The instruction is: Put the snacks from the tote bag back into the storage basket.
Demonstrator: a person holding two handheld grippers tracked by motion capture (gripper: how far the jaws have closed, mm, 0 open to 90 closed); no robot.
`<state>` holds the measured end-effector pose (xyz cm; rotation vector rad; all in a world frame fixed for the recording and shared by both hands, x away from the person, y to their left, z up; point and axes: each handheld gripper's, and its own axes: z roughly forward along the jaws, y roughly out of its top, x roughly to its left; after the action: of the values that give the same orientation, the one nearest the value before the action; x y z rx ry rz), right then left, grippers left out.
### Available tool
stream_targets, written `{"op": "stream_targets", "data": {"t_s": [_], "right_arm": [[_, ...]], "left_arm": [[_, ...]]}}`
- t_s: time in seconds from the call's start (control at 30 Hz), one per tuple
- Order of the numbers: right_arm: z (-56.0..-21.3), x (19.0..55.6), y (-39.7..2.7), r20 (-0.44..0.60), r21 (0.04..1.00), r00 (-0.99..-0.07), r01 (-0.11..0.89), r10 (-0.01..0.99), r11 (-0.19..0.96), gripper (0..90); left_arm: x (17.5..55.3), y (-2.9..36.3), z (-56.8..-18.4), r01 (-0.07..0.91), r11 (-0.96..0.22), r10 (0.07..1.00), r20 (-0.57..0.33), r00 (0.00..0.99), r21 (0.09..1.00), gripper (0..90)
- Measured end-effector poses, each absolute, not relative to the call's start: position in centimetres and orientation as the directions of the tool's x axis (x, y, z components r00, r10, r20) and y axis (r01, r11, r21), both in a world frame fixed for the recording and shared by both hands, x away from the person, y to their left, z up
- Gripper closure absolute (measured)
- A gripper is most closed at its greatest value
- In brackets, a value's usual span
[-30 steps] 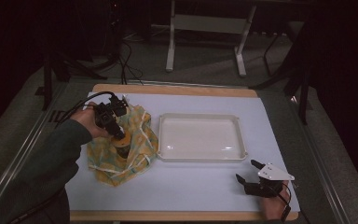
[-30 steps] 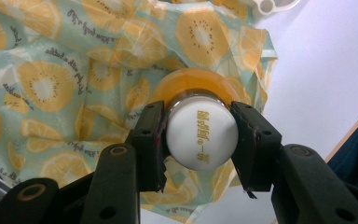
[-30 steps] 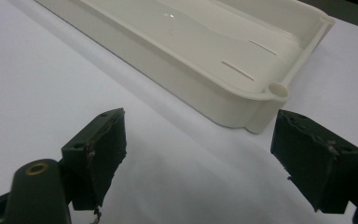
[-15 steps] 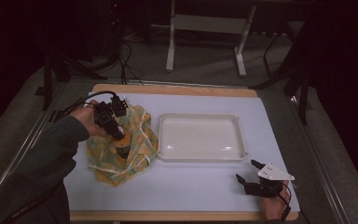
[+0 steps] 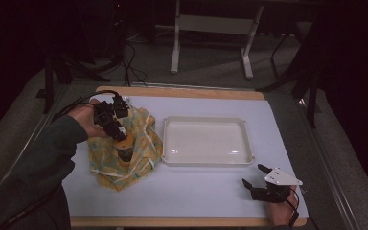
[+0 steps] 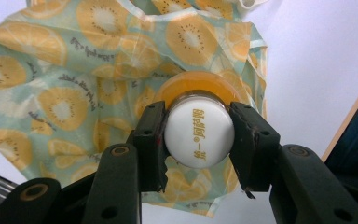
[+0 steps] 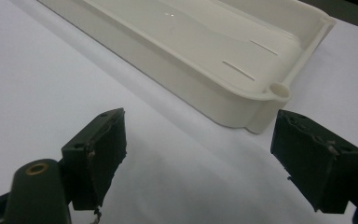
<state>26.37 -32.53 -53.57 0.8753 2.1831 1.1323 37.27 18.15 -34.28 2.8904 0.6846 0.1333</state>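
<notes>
An orange bottle [image 5: 123,147] with a white cap [image 6: 198,122] stands upright on a crumpled fruit-print cloth [image 5: 141,139] at the left of the table. My left gripper [image 5: 119,134] comes down on it from above, and its pads [image 6: 152,140] press on both sides of the cap, so it is shut on the bottle. The cloth [image 6: 60,79] spreads out beneath the bottle. My right gripper [image 5: 252,174] rests near the table's front right corner, its jaws wide open [image 7: 200,144] with bare table between them.
A white plastic tray [image 5: 203,119] lies in the middle of the table, just right of the cloth; its near corner [image 7: 261,95] sits a short way ahead of the right gripper. A light sheet [image 5: 201,191] covers the wooden tabletop. Stands and cables lie beyond the far edge.
The left gripper has shifted slightly over the bottle and its jaws have settled on the cap. The right hand has stayed still.
</notes>
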Motion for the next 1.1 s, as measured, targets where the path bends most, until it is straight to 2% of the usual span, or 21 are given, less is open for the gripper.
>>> {"op": "stream_targets", "data": {"t_s": [0.4,1.1], "right_arm": [[-53.6,26.4,-32.5,-0.152,0.845,-0.654,0.303,0.741,0.441,17.8],[-53.6,26.4,-32.5,-0.154,0.845,-0.654,0.302,0.741,0.441,17.8]], "left_arm": [[37.0,18.2,-31.9,0.417,-0.892,0.429,0.035,0.903,0.175,58.7],[35.9,16.1,-27.9,0.345,-0.924,0.363,0.091,0.927,0.165,58.8]]}}
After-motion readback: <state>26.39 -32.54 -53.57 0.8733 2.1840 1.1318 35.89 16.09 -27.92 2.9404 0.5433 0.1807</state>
